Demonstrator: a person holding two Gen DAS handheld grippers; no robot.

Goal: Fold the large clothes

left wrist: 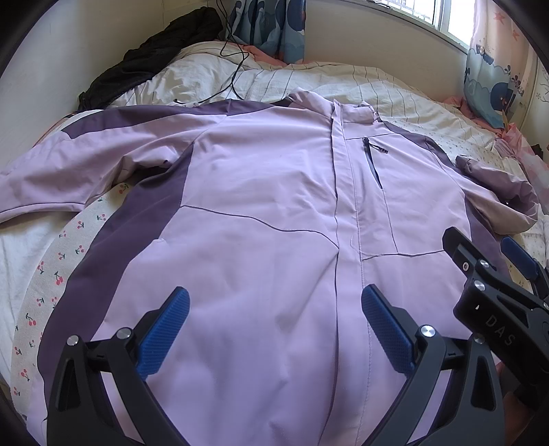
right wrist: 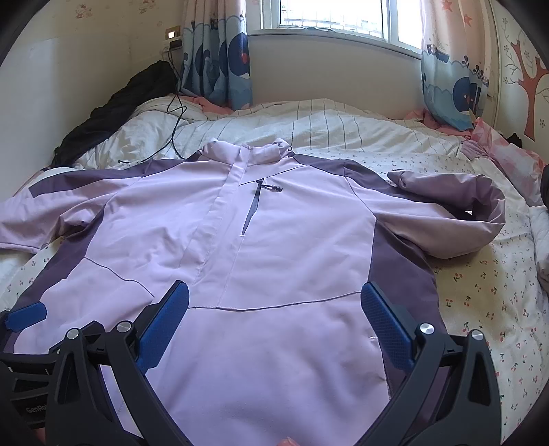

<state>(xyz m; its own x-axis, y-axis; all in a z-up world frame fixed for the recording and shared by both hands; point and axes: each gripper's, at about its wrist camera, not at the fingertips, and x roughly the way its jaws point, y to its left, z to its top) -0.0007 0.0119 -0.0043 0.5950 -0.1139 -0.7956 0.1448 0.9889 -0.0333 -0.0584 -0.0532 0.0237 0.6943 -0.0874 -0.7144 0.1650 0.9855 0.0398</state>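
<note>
I see the lilac jacket (right wrist: 274,240) lying front-up and flat on the bed (right wrist: 480,291), its long axis running away from me, collar toward the window (right wrist: 326,13), hem nearest. My left gripper (left wrist: 274,326) and right gripper (right wrist: 274,319) both hang over the hem, fingers spread apart, gripping nothing.

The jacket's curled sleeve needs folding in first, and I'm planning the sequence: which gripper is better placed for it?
Probably the right gripper. It hangs open over the jacket on the side where the curled sleeve lies; the left gripper, also open, hangs nearer the outstretched sleeve.
</note>
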